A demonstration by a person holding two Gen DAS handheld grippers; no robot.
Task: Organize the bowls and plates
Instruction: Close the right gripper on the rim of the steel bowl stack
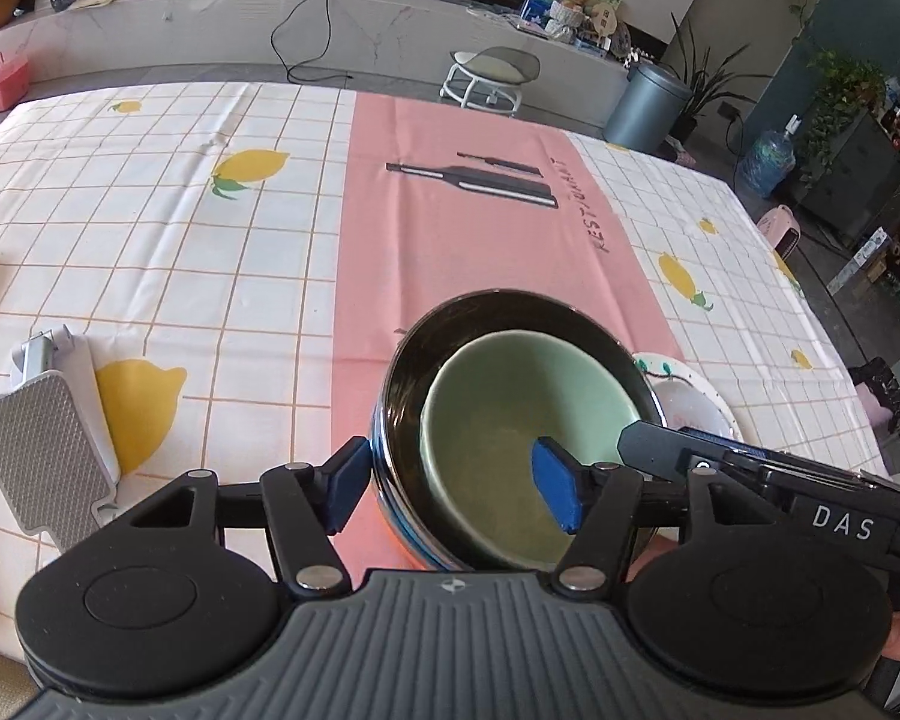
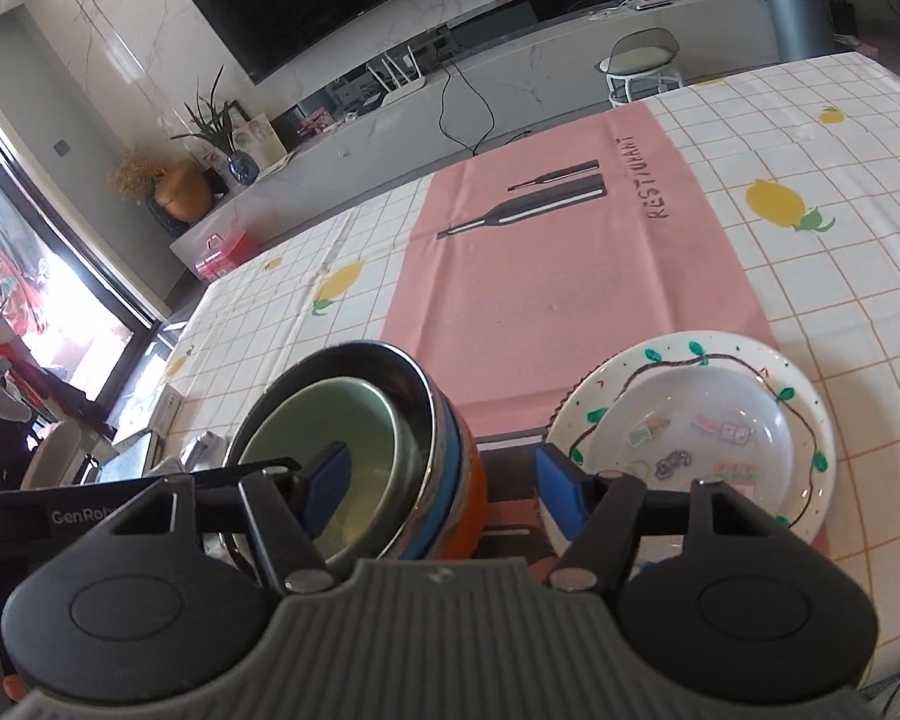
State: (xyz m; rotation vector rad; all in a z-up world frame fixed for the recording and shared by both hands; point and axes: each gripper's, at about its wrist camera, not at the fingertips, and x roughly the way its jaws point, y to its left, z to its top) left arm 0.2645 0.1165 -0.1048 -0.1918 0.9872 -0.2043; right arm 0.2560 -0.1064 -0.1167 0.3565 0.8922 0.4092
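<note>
A steel bowl (image 1: 402, 372) (image 2: 411, 387) with orange and blue bands outside stands on the pink runner, and a pale green bowl (image 1: 510, 384) (image 2: 330, 414) is nested in it. My left gripper (image 1: 450, 492) is open astride the bowls' near left wall, with one pad outside the steel and the other inside the green bowl. My right gripper (image 2: 444, 489) is open astride their right wall, with one pad in the green bowl and the other outside. Neither pair of pads presses the walls. To the right lies a leaf-painted white plate (image 2: 810, 396) (image 1: 723, 414) holding a small sticker-printed dish (image 2: 720, 414).
A white textured paddle-shaped object (image 1: 36, 450) lies at the table's near left. The lemon-print cloth (image 1: 180, 210) and the pink runner (image 2: 570, 288) stretch bare toward the far edge. A stool (image 1: 492, 69) and a grey bin (image 1: 645, 102) stand beyond it.
</note>
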